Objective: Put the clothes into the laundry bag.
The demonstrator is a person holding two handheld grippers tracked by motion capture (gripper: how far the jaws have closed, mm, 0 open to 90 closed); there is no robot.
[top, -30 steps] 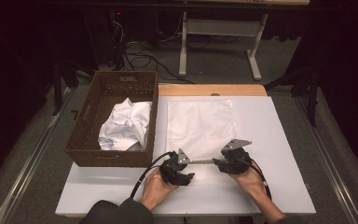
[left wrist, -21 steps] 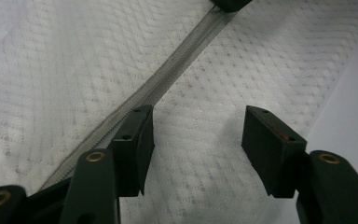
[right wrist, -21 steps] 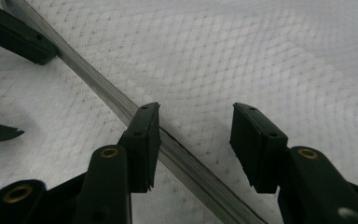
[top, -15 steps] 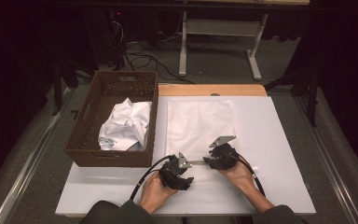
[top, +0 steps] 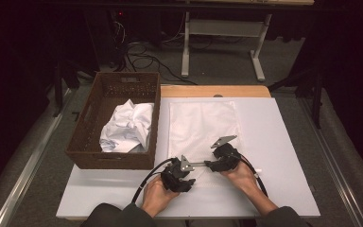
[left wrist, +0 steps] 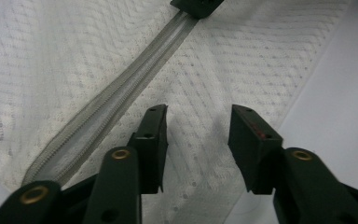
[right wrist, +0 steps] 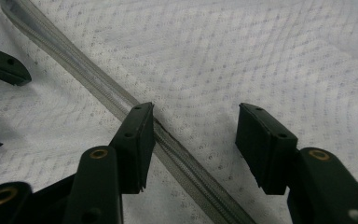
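A white textured cloth cover (top: 203,125) lies flat on the white table, with a grey zipper (left wrist: 112,100) along its near edge. My left gripper (top: 178,174) is open, its jaws resting on the cloth just right of the zipper (right wrist: 98,81). My right gripper (top: 220,161) is open too; its left jaw sits on the zipper line and the right jaw on bare cloth. In the left gripper view, the right gripper's tip (left wrist: 196,6) rests on the zipper at the top edge. The left gripper's jaw tips (right wrist: 2,65) appear at the left of the right gripper view.
A brown wicker basket (top: 87,142) stands at the table's left with crumpled white cloth (top: 127,125) inside. A wooden strip (top: 215,91) runs along the table's far edge. Bare white tabletop (top: 279,137) lies right of the cover.
My right gripper has moved left and slightly forward onto the cover's near edge, closer to the left gripper. The left gripper has barely shifted.
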